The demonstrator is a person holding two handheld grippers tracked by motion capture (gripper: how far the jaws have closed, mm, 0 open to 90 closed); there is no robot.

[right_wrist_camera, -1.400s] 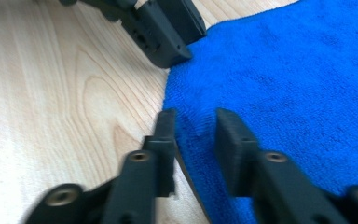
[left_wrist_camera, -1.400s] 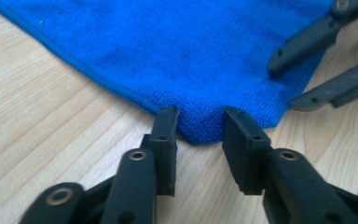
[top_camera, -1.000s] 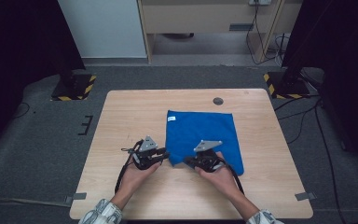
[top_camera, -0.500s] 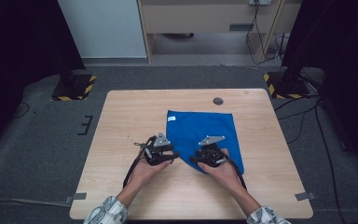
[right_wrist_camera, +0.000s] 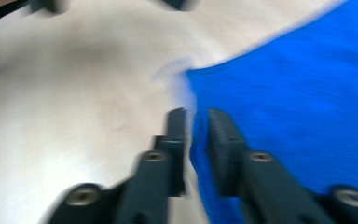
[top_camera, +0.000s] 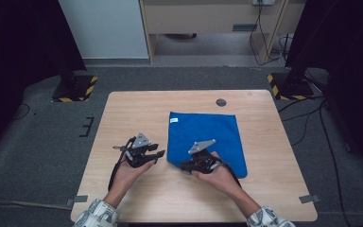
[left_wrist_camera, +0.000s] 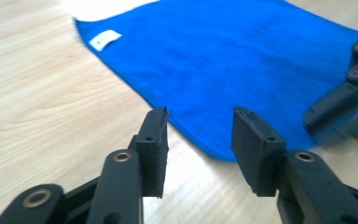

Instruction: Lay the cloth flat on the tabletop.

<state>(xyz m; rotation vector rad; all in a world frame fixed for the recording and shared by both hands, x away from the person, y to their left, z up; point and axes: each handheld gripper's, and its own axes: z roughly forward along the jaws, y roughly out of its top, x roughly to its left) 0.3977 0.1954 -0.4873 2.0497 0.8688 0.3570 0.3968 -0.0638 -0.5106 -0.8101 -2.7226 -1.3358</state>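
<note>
Compared with half a second back, the left gripper (top_camera: 158,154) has drawn away from the blue cloth (top_camera: 208,137): then it sat right at the cloth's near-left edge, and now it rests over bare wood just to the left of that edge. The cloth itself lies where it did, spread flat on the wooden table (top_camera: 132,109), right of the middle, its white tag (top_camera: 173,120) at the far-left corner.

The left gripper's jaws stand released with a clear gap and nothing between them; in the left gripper view (left_wrist_camera: 199,149) they point across at the cloth's near-left corner. The left hand (top_camera: 127,172) cups the tool from below, forearm coming in from the near edge.

The right gripper (top_camera: 185,166) sits at the cloth's near-left corner, much as before. Its jaws have just been closing; in the right gripper view (right_wrist_camera: 195,140) they are narrow, with the cloth's edge lying in the slim gap, but the picture is too blurred for me to tell whether the pads press on it. The right hand (top_camera: 217,172) lies low over the cloth's near edge, wrist angled toward the left.
</note>
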